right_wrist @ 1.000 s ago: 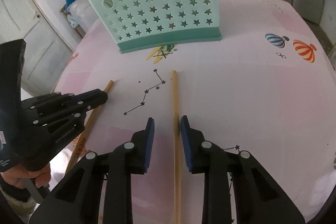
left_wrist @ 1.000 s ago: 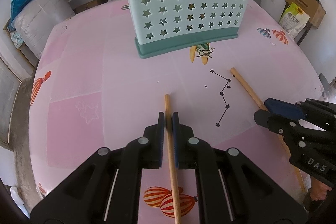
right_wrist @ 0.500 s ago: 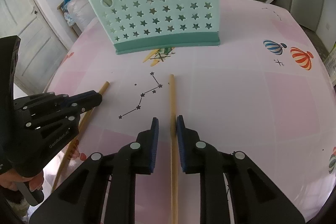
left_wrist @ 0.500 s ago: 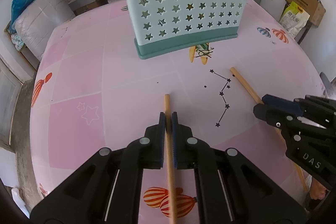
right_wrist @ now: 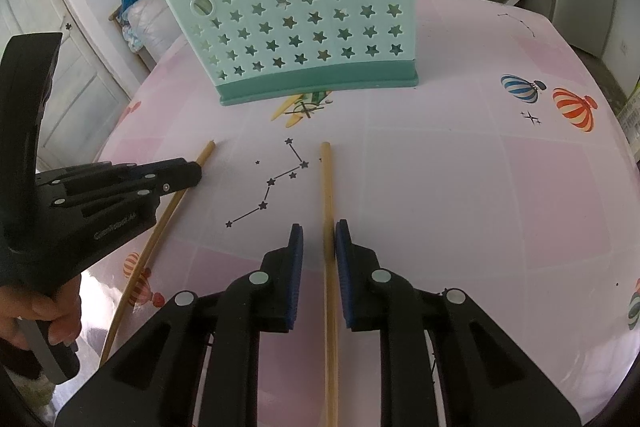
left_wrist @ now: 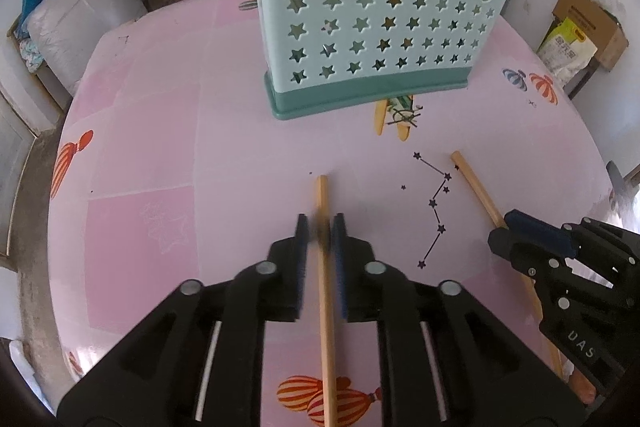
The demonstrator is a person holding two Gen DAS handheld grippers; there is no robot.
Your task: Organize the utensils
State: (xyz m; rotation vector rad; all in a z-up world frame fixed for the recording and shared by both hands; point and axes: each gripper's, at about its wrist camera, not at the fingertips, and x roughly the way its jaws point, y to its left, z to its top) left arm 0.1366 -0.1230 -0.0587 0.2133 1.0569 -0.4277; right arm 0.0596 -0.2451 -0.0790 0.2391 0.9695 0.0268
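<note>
In the left wrist view, the left tongs (left_wrist: pixel 320 227) are pointing down at the table (left_wrist: pixel 160 131). Their jaws have just been opening and are now standing a little apart. The left chopstick (left_wrist: pixel 325 299) is lying between them (its image is blurred near the tips), and neither pad is clearly pressing it. Its long axis is running along the fingers, straight toward the holder (left_wrist: pixel 372 27) ahead. The right tongs (left_wrist: pixel 510 229) are hovering over the right chopstick (left_wrist: pixel 476 191).

In the right wrist view, the right tongs' jaws have just been closing but are not clamping. The right chopstick is lying flat between them, close to the right pad, with a gap at the left pad. It is also pointing at the holder. Each hand is nearer to its own chopstick, so I think the coming move needs only a squeeze and a lift.
</note>
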